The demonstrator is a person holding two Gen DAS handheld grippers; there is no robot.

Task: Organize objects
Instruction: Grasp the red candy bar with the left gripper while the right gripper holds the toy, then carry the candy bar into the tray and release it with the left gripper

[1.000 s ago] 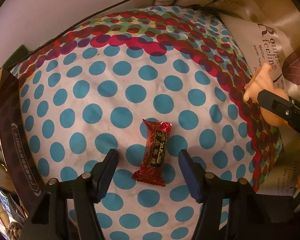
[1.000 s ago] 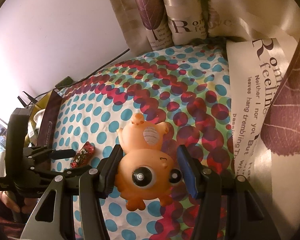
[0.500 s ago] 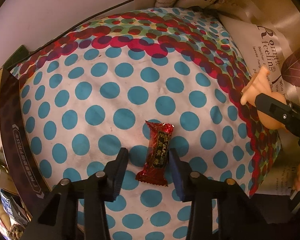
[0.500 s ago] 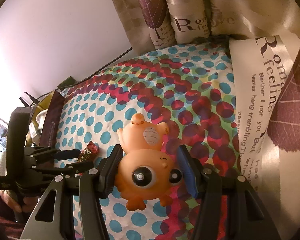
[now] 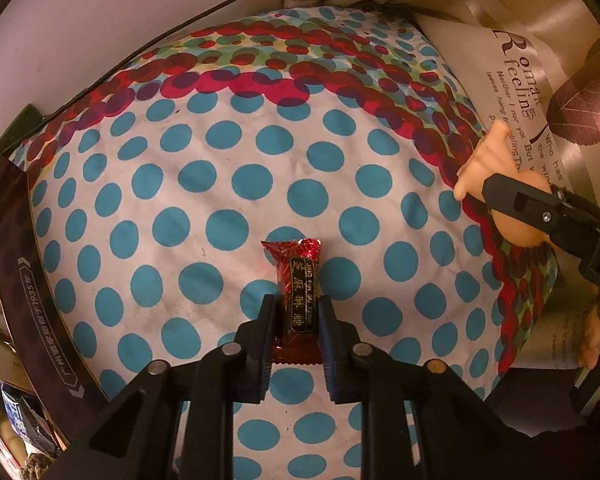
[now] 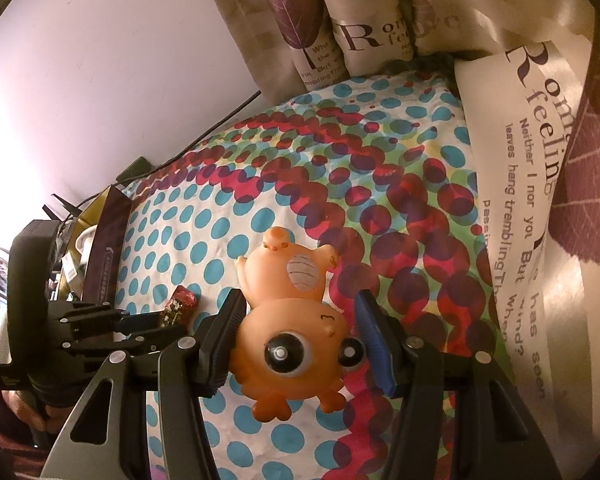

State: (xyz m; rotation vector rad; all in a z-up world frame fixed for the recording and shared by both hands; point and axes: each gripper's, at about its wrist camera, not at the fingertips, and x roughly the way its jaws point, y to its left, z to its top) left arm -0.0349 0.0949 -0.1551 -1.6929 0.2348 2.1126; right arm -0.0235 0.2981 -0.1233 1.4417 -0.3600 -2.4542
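Note:
A red wrapped candy (image 5: pixel 298 292) lies on the polka-dot cloth (image 5: pixel 228 184). My left gripper (image 5: pixel 296 314) is shut on the candy's near half, both fingers against its sides. The candy (image 6: pixel 179 305) and the left gripper (image 6: pixel 140 320) also show at the left of the right wrist view. My right gripper (image 6: pixel 300 312) is shut on an orange rubber toy animal (image 6: pixel 296 320), held upside down just above the cloth. The toy (image 5: pixel 496 184) and right gripper show at the right edge of the left wrist view.
Cream cushions with printed text and purple leaves (image 6: pixel 520 160) line the back and right. A dark brown box edge (image 5: pixel 16 264) runs along the cloth's left side, with clutter beyond. A black cable (image 6: pixel 220 120) runs along the wall.
My left gripper has moved forward and closed from wide open onto the candy. The right gripper kept holding the toy and shifted only slightly.

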